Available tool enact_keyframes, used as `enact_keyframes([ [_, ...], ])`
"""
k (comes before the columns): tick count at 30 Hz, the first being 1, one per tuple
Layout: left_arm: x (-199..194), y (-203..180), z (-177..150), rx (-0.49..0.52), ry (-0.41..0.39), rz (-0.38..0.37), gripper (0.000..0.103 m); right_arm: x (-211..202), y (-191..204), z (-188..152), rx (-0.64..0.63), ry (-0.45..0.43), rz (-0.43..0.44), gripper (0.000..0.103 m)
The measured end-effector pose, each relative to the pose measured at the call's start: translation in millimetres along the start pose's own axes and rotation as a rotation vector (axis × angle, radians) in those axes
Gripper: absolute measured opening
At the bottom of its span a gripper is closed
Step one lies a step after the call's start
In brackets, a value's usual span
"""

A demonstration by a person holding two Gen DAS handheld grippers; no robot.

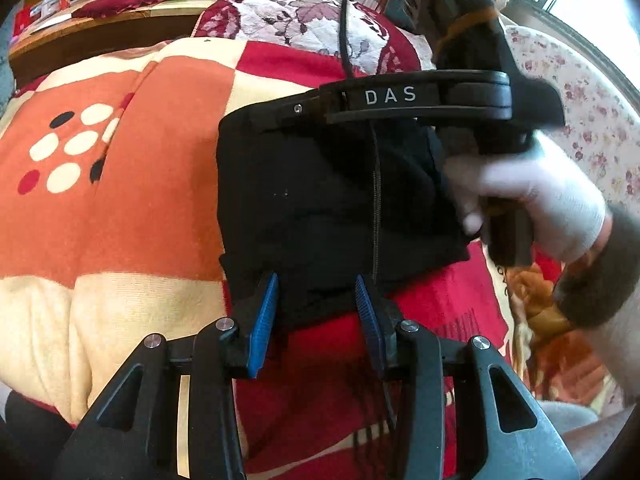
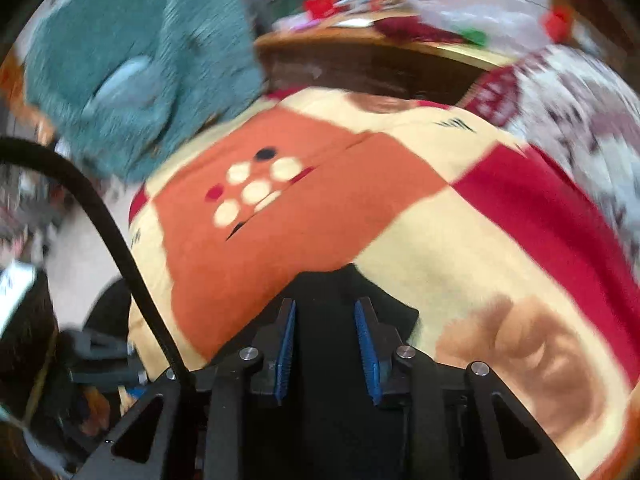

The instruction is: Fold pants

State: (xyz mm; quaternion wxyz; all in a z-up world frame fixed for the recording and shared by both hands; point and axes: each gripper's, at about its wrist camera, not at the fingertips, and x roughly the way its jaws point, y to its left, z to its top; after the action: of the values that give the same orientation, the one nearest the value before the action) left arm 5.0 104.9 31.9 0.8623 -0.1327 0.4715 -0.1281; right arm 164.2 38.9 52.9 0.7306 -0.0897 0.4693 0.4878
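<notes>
The black pants (image 1: 332,200) lie folded into a compact rectangle on a patterned blanket (image 1: 120,200). My left gripper (image 1: 316,292) is open, its blue pads either side of the pants' near edge. My right gripper's body, marked DAS, shows in the left wrist view (image 1: 416,100) over the far edge of the pants, held by a white-gloved hand (image 1: 532,204). In the blurred right wrist view my right gripper (image 2: 326,312) is open with black pants cloth (image 2: 328,292) between and under its fingers.
The blanket (image 2: 280,240) has orange, cream and red squares. A floral pillow (image 1: 296,12) lies beyond the pants. A teal fuzzy cloth (image 2: 132,60) lies at the blanket's far left. A wooden shelf (image 2: 380,52) with clutter stands behind. A black cable (image 2: 112,232) crosses the left.
</notes>
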Motion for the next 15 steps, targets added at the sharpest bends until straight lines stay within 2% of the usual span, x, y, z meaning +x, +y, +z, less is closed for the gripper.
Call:
enact_keyframes([
  [3,-1,7,1,-0.036,0.018,-0.032,0.038,-1,-8,-5,0.083,-0.072,0.001,0.028],
  [7,-9,9,-2,-0.059,0.031,-0.042,0.038,-9,-3,-4,0.085,-0.081,0.02,0.028],
  [12,-34,9,2,-0.057,-0.019,0.001,0.038,-59,-1,-21,0.179,-0.166,0.014,0.029],
  [15,-44,6,10,-0.037,-0.056,0.032,0.038,-80,6,-40,0.164,-0.181,-0.002,0.03],
])
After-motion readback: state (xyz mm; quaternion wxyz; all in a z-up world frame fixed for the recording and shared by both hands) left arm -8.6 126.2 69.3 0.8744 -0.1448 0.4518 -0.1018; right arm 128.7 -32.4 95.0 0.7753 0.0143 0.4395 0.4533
